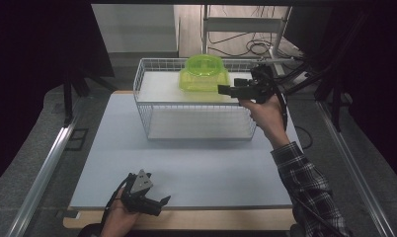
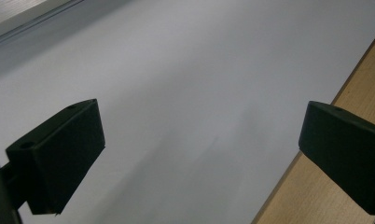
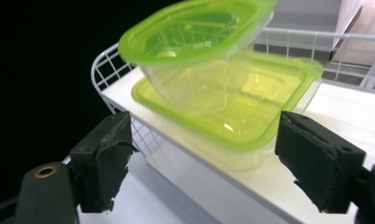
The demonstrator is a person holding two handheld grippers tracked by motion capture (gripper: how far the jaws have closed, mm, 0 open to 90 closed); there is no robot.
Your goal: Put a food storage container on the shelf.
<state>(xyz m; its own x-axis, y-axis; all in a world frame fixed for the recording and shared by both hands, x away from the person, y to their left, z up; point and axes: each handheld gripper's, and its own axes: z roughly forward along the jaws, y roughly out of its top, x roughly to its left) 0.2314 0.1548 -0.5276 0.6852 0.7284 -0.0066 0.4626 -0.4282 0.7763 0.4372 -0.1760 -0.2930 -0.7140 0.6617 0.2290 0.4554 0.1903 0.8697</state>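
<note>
Green-lidded containers (image 3: 223, 100) stacked before gaping right tool (image 3: 202, 158), left tool (image 2: 202, 154) released over white mat (image 2: 185, 70)

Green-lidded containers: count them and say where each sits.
2. The square container sits on the wire rack's upper shelf; the round container rests tilted on top of it. Others could be hidden behind.

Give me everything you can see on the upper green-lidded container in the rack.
The upper container is a clear plastic tub with a lime-green lid, lid on. It sits tilted on the flat square container below, on the wire rack's white shelf. The right gripper is open in front, touching neither.
</note>
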